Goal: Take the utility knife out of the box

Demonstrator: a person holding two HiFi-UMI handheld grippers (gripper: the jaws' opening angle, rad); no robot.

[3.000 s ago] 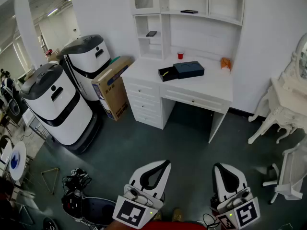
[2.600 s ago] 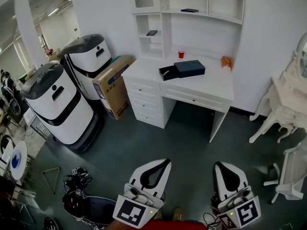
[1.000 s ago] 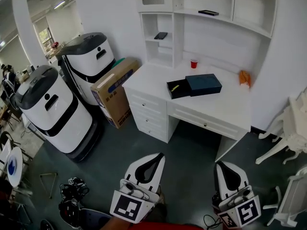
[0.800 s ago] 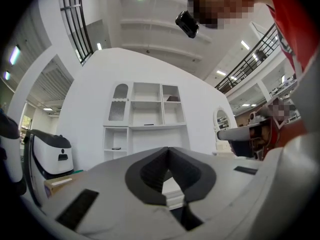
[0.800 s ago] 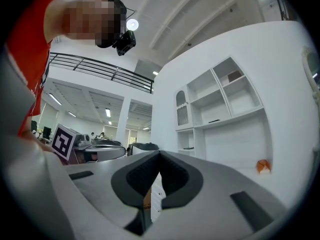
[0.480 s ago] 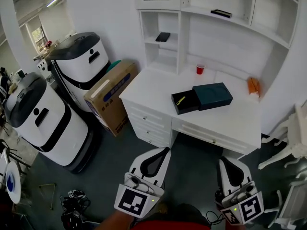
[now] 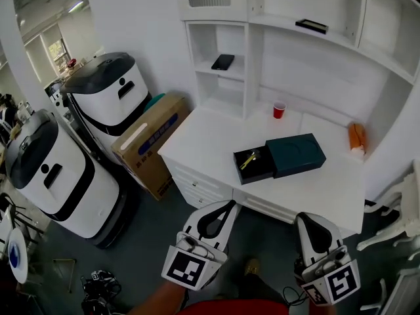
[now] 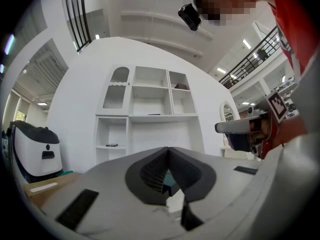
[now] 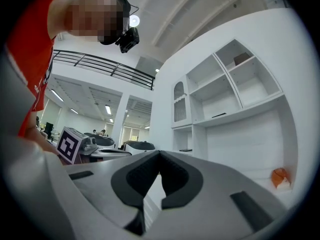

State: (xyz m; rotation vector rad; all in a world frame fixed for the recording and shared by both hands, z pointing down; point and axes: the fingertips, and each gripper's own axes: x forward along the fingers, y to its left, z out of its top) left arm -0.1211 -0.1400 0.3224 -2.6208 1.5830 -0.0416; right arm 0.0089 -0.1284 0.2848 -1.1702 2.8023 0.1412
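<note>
On the white desk (image 7: 210, 131) lies a dark teal box (image 7: 295, 154) with its black inner tray (image 7: 252, 165) slid out to the left. A yellow utility knife (image 7: 248, 160) rests in that tray. My left gripper (image 7: 227, 205) is shut and empty, level, just short of the desk's front edge below the tray. My right gripper (image 7: 304, 216) is also shut and empty, beside it at the desk's front right. In the left gripper view the jaws (image 8: 167, 149) meet at the tip, with the shelf unit beyond. In the right gripper view the jaws (image 9: 159, 152) also meet.
Two white-and-black machines (image 7: 108, 92) (image 7: 49, 172) and a cardboard box (image 7: 148, 142) stand left of the desk. A red cup (image 7: 279, 109) and an orange object (image 7: 356, 136) sit at the desk's back. A phone (image 7: 223, 62) lies on a shelf. White furniture (image 7: 401, 209) stands right.
Both grippers have come forward together towards the desk, which now fills more of the head view. The box and tray have not shifted on the desk. Jaws stay shut.
</note>
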